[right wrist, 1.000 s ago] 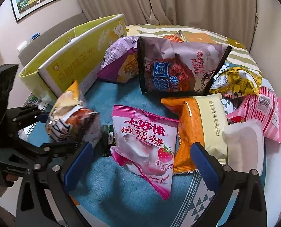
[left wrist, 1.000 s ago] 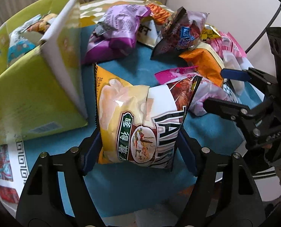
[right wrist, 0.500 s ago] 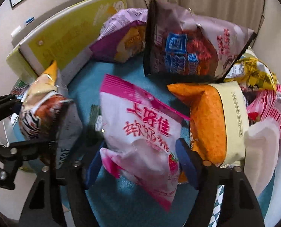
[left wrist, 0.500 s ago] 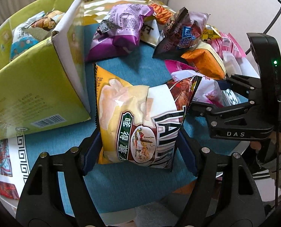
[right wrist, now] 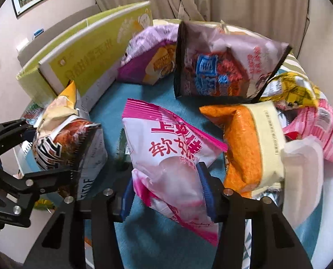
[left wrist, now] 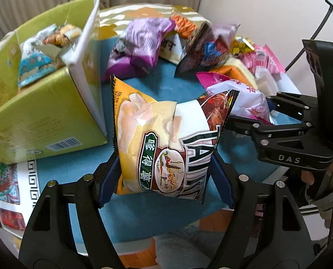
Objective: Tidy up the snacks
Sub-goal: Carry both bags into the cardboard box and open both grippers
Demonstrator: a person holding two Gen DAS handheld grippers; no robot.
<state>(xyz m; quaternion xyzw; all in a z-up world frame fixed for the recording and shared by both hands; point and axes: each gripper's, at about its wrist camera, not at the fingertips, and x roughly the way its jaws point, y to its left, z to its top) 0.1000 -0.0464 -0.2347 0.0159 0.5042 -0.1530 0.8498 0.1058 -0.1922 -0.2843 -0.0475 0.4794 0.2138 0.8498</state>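
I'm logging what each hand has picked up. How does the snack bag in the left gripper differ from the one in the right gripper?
The chip bag in the left gripper is yellow, white and brown with bold black lettering; the candy bag in the right gripper is pink and white with red characters. The chip bag looks puffier and is pinched wider; the candy bag is pinched narrower. Both are sealed with serrated edges and held above the blue cloth.

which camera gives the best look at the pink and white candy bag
The right wrist view: the pink and white candy bag fills its centre, front lettering facing the camera, pinched between the right gripper pads. The left wrist view shows only part, behind the chip bag.
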